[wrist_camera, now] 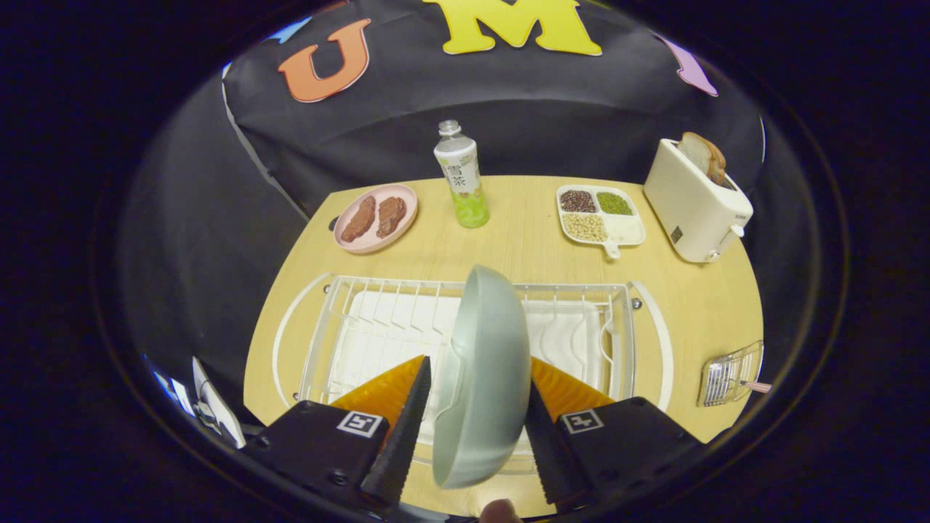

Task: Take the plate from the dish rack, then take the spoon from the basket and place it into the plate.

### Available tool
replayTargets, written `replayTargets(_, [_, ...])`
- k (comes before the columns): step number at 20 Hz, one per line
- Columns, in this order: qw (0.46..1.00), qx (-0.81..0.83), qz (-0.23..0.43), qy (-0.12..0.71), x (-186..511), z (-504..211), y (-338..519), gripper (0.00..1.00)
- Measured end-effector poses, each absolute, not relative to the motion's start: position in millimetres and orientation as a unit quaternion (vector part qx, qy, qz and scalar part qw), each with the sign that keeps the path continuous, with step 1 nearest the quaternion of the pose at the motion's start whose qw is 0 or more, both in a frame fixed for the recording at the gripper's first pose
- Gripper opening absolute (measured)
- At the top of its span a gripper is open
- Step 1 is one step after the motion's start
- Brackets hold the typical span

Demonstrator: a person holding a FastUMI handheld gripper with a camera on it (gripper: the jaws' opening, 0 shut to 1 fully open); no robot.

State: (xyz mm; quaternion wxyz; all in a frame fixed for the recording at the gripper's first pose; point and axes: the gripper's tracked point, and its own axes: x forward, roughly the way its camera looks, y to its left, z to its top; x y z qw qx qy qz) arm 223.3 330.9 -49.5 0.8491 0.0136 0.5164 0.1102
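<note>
Hand-held gripper [472,421] with both fingers closed on a pale grey-green plate [483,374], held on edge (nearly upright) between them, above the white wire dish rack [349,319] on the wooden counter [697,305]. A small wire basket [730,373] sits to the right of the rack; a thin handle projects from it. Beyond the rack: pink dish with two brown pieces [375,217], bottle [462,176], divided tray of beans [600,213], toaster with bread [696,201].
</note>
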Motion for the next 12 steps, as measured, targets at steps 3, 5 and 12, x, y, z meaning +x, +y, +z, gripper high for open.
replayTargets(3, [0.84, 0.013, 0.101, 0.532, 221.4, -61.0, 335.5, 0.59])
replayTargets(5, [0.838, -0.011, 0.065, 0.542, 221.4, -65.8, 323.8, 0.53])
replayTargets(12, [0.834, -0.044, 0.013, 0.549, 221.0, -58.3, 320.3, 0.43])
